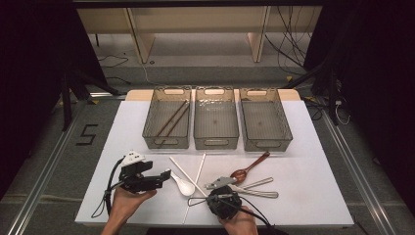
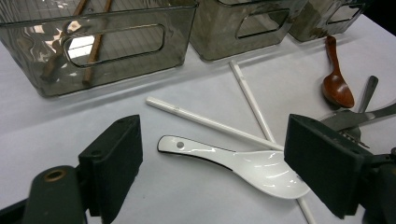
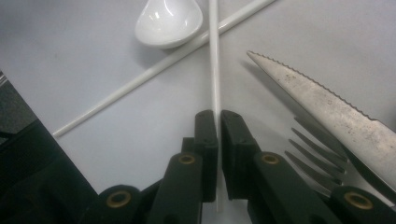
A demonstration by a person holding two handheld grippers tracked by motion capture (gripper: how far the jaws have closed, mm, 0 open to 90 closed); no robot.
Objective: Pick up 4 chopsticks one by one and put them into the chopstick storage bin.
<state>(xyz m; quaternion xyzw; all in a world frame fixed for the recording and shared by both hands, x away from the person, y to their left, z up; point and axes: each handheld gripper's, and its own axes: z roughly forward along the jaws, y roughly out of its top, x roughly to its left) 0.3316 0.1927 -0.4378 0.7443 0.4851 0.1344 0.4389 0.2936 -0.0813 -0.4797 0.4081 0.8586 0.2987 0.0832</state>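
In right gripper view, right gripper (image 3: 217, 122) clamped on white chopstick (image 3: 214, 56), left gripper (image 2: 212, 163) spread around white spoon (image 2: 243, 165).

Three smoky clear bins stand in a row at the far side of the white table (image 1: 303, 147); the left bin (image 1: 167, 117) holds two brown chopsticks (image 1: 172, 119). Nearer, two white chopsticks (image 1: 192, 172) cross beside a white spoon (image 1: 183, 185), with a brown spoon (image 1: 249, 166) to their right. The left gripper (image 1: 165, 177) sits beside the white spoon.
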